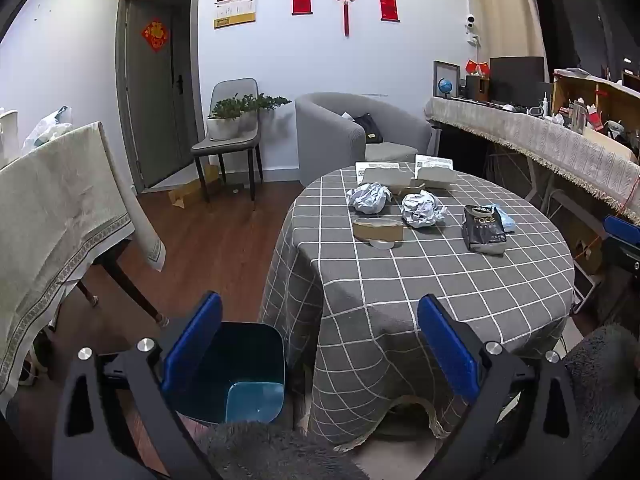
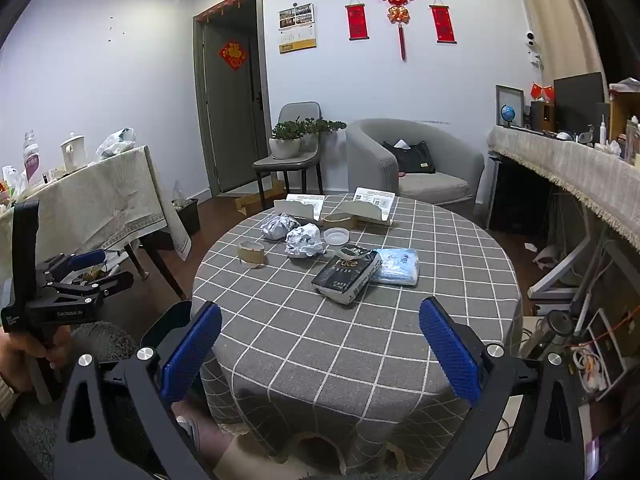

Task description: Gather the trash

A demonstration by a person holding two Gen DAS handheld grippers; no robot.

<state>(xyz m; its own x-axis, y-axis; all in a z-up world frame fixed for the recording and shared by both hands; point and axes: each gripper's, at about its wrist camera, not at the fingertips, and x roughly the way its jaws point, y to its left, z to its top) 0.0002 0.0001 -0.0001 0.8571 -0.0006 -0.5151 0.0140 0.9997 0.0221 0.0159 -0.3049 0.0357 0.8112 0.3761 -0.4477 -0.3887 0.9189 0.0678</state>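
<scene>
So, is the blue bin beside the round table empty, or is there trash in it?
Empty, as far as shown: the bin shows only its bare blue bottom; a left finger hides one side.

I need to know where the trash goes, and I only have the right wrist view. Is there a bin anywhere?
Observer: Yes. The left wrist view shows a blue bin on the floor, close against the hanging cloth of the table, on the table's left side.
Operator: Is it open, and is anything in it?
Observer: It has no lid on, and the part of its bottom that shows is bare.
Operator: How does the left gripper stand to it?
Observer: It points down toward the floor by the table with its jaws wide and nothing between them. The bin shows just past its left-hand finger.
</scene>
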